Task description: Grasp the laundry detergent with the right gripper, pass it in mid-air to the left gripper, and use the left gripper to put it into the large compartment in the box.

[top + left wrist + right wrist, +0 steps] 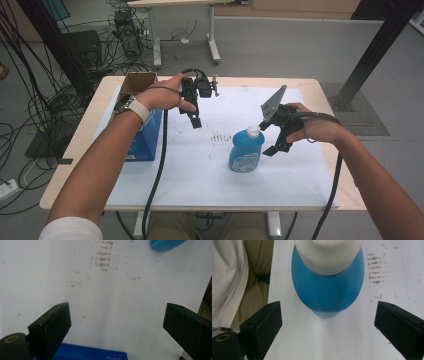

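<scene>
White sheet (200,170) covers worktop (82,145), cables on floor (280,47). Both grippers' jaws apart; right gripper (274,145) beside blue bottle (246,150).

Desk (75,150): light wood top, covered across most of its surface by a white sheet (200,175). The sheet carries a patch of small brownish marks (218,136) near its middle. At the left edge stands a blue box (149,137), with an open cardboard box (137,82) just behind it. Floor beyond the far left: tangled black cables (120,45). A second table's white legs (212,42) stand farther back.
</scene>
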Motion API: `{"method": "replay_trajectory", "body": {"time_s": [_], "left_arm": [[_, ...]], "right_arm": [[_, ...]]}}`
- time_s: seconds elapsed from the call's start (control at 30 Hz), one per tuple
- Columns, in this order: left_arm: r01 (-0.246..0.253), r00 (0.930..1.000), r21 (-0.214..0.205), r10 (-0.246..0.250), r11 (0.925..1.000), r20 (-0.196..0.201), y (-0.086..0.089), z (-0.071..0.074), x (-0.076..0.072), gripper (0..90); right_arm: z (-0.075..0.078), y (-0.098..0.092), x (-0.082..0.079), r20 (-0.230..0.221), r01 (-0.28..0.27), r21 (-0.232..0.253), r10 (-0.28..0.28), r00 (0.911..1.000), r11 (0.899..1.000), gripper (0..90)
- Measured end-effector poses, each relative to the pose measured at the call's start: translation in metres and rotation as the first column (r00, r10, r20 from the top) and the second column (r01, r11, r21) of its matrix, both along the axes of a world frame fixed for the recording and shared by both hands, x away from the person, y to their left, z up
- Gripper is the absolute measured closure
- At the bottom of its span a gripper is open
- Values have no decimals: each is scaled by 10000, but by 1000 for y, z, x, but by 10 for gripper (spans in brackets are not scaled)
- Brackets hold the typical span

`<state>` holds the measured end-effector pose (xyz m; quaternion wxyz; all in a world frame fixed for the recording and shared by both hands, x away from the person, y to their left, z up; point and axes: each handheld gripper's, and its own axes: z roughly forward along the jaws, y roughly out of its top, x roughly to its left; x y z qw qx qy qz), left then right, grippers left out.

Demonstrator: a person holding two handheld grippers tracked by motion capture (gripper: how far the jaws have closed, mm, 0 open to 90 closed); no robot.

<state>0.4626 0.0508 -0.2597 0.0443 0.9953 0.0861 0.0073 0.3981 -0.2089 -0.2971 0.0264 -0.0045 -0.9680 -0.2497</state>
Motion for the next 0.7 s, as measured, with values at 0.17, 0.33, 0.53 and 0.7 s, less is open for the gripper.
{"method": "replay_trajectory", "body": {"time_s": [0.17,0.33,0.53,0.7], "left_arm": [[3,10000,7,-3,10000,-2,0,0,0,82],[-30,10000,-34,30,10000,8,1,0,0,82],[-44,10000,-47,44,10000,-8,1,0,0,82],[-47,10000,-25,47,10000,11,1,0,0,83]], "right_arm": [[0,0,0,6,1,2,-1,10000,10000,75],[0,0,0,1,-6,11,6,10000,10000,75],[0,1,0,20,-34,21,34,10000,10000,75],[0,1,1,25,-38,19,38,10000,10000,75]]}}
